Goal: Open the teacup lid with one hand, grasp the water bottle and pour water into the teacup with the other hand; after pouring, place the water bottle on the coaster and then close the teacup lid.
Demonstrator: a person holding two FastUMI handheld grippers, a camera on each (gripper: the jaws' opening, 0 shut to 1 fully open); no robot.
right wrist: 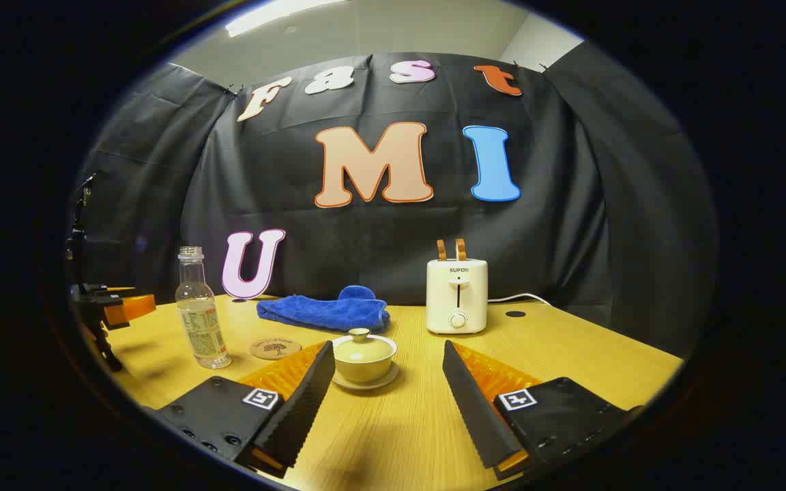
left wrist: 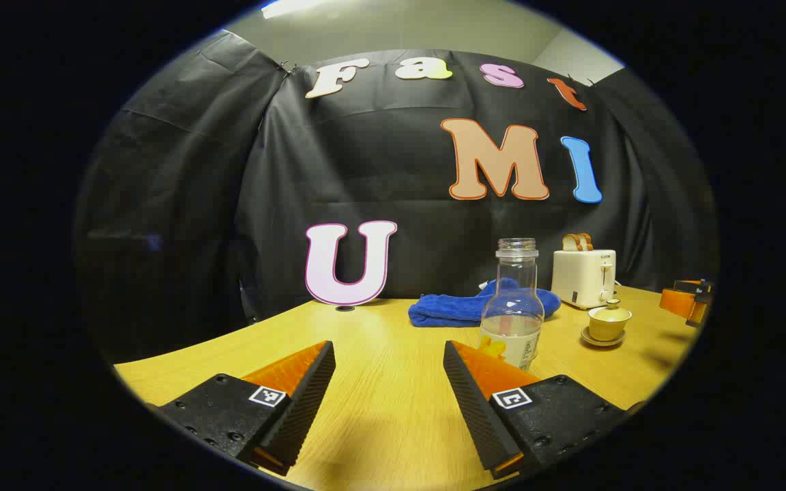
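Left gripper view: your left gripper (left wrist: pixel 389 382) hovers low over the counter (left wrist: pixel 379 334) with its fingers spread wide and nothing between them. The water bottle (left wrist: pixel 512 307) stands upright just ahead and to the right, uncapped and only partly filled. The teacup (left wrist: pixel 609 322) sits farther right on its saucer (left wrist: pixel 602 338), lid (left wrist: pixel 611 310) still on. A blue cloth (left wrist: pixel 464 307) lies behind the bottle, and a toaster (left wrist: pixel 584 276) with two bread slices stands at the far right.

In the right gripper view, your right gripper (right wrist: pixel 389 382) is likewise spread apart and empty, with the teacup (right wrist: pixel 364 360) directly ahead between the finger lines. The coaster (right wrist: pixel 275 348) lies just left of the cup, and the bottle (right wrist: pixel 200 310) stands left of that.

Handling, as a judgement:
- The bottle looks like thin clear plastic. Expect it to be light and to flex under pressure. Take it around the labelled body, not the narrow neck. It is open, so keep it upright until it is over the cup.
- The cup and lid look ceramic: rigid, smooth and breakable. Lift the lid by its small top knob (right wrist: pixel 359 333), and squeeze squarely, since the knob offers little surface.

Writing: the toaster front carries a short brand mark above its lever. The bottle label and the coaster print are too small to read.
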